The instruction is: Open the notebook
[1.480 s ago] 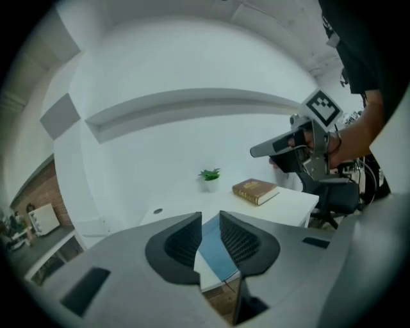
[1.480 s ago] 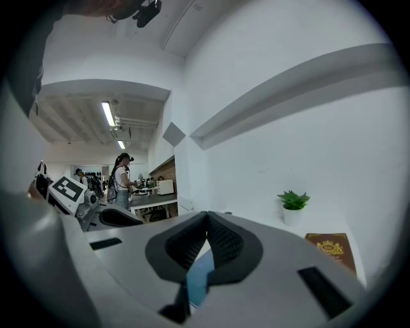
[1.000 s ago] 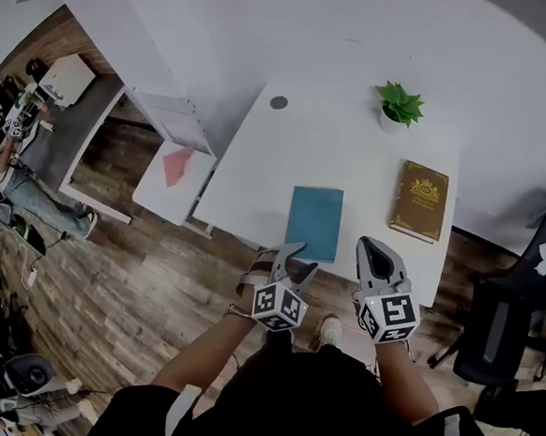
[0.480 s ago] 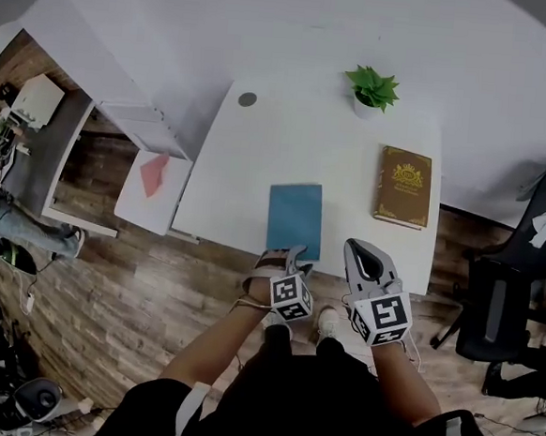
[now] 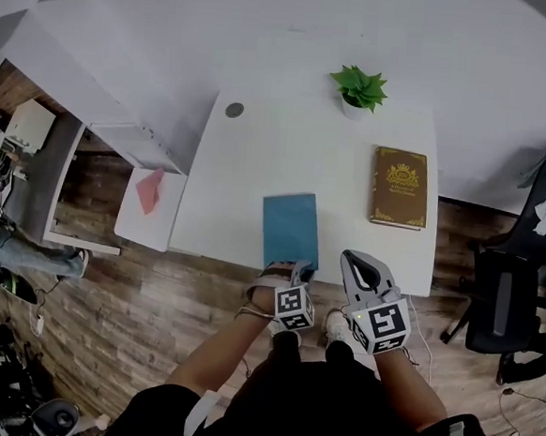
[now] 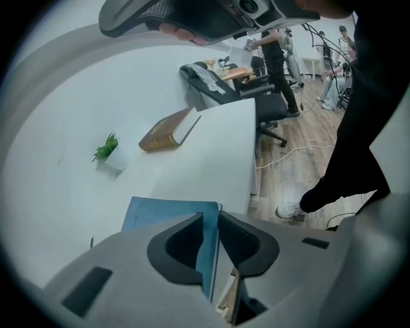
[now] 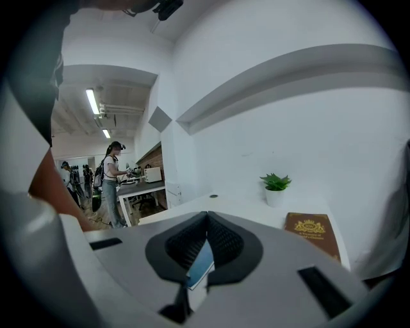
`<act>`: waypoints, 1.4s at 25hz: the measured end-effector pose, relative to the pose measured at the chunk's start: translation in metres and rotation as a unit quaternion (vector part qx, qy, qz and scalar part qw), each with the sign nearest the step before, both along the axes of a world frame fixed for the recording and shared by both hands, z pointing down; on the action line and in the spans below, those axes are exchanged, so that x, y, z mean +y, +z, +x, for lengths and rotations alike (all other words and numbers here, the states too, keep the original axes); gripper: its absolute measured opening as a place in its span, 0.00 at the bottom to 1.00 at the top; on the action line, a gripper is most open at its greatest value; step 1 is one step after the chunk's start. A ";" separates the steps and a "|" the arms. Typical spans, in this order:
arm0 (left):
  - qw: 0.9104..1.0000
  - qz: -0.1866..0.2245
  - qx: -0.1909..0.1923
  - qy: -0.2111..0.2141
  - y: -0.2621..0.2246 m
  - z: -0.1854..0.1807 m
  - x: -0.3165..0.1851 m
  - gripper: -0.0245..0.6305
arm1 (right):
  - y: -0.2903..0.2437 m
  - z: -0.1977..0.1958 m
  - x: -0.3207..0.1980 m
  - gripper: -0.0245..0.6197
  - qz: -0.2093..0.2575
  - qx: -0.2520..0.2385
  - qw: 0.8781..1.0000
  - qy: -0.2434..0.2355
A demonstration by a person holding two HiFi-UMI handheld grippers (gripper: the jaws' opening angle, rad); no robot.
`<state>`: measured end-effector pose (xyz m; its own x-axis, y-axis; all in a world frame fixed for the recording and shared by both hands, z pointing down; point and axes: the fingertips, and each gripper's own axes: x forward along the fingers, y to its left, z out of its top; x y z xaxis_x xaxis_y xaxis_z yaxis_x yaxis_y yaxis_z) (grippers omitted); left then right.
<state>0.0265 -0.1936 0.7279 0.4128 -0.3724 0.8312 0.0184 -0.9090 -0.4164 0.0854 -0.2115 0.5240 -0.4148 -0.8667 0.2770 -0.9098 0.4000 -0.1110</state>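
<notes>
A teal notebook (image 5: 289, 228) lies shut on the white table (image 5: 259, 155), near its front edge. My left gripper (image 5: 292, 272) is down at the notebook's near edge. In the left gripper view the notebook (image 6: 166, 214) runs in between the jaws of the left gripper (image 6: 211, 221). The jaws have just been closing and stand narrow, with a thin gap still showing beside the cover. My right gripper (image 5: 353, 259) hovers just right of the notebook at the table's edge, shut and holding nothing. In the right gripper view its tips (image 7: 206, 218) meet, with the notebook (image 7: 202, 264) below them.
A brown book with gold print (image 5: 400, 187) lies at the table's right. A small potted plant (image 5: 358, 87) stands at the back. A black office chair (image 5: 501, 306) is right of the table, and a low white stand (image 5: 149, 207) left of it. A person (image 7: 110, 179) stands far off.
My left gripper has come down to the notebook's near edge, and its wide jaws have narrowed around that edge. The right gripper has barely moved.
</notes>
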 end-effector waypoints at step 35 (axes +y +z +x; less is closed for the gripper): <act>0.691 -0.034 0.545 -0.473 -0.127 -0.184 -0.039 0.04 | -0.008 -0.067 -0.020 0.04 0.013 0.016 0.996 -0.089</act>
